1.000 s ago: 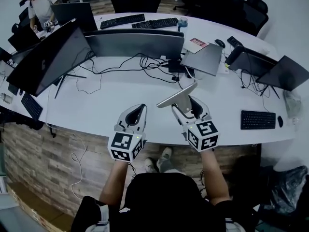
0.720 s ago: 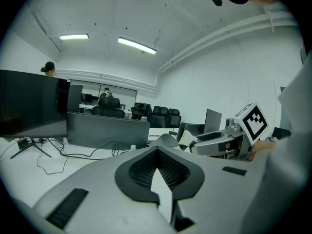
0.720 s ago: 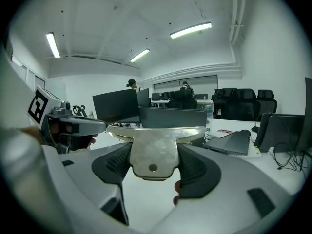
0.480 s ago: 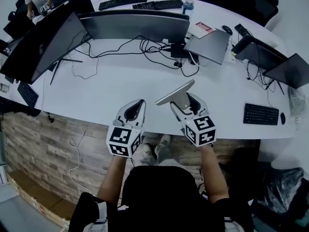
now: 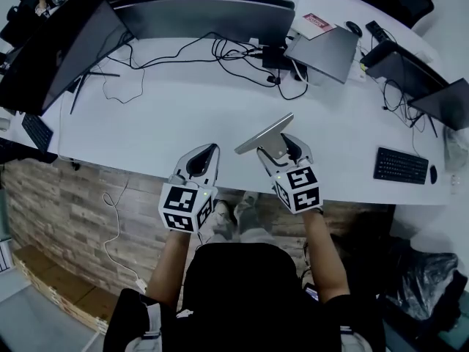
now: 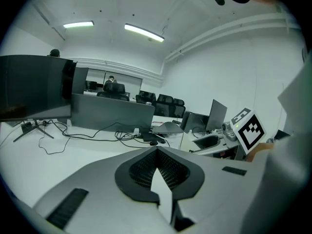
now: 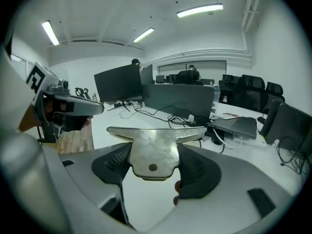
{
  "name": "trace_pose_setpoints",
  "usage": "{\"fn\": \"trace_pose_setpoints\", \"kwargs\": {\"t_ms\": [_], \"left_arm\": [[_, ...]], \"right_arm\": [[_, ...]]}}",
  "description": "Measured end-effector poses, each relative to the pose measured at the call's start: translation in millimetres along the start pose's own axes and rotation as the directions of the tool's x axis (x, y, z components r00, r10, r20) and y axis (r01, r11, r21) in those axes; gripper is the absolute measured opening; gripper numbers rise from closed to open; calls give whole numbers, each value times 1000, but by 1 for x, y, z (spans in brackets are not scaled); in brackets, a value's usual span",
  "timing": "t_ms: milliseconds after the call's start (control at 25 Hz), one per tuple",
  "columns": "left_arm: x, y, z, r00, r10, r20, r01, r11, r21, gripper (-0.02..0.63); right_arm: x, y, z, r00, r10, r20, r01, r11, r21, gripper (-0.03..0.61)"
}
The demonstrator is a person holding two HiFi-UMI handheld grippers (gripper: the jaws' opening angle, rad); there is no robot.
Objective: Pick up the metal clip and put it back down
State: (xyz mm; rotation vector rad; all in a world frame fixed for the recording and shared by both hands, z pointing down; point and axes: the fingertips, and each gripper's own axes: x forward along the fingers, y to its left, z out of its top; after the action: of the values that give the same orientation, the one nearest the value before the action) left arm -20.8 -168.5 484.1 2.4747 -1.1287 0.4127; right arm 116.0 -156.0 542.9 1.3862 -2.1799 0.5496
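The right claw (image 5: 282, 147) pinches the metal clip (image 5: 265, 135) just above the tabletop (image 5: 183, 116) edge, apparently for setting down; the left claw (image 5: 203, 156) idles closed, empty.

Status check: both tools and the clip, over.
Left tool shut, empty. Right tool shut on metal clip, held up over the white desk. Nothing near it in the way.
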Motion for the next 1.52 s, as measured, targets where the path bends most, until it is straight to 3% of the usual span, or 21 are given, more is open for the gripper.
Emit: {"fn": "trace_pose_setpoints", "kwargs": {"t_ms": [520, 960, 1520], "left_arm": [[11, 15, -42, 997, 30, -77, -35, 998, -61, 11], [14, 27, -67, 991, 60, -120, -71, 994, -84, 11], [8, 37, -93, 984, 94, -153, -113, 986, -121, 11]], "right_arm": [[31, 7, -54, 983, 73, -170, -81, 996, -38, 283], [62, 13, -117, 923, 94, -373, -149, 981, -121, 282], [97, 21, -159, 852, 115, -511, -258, 941, -218, 284]]}}
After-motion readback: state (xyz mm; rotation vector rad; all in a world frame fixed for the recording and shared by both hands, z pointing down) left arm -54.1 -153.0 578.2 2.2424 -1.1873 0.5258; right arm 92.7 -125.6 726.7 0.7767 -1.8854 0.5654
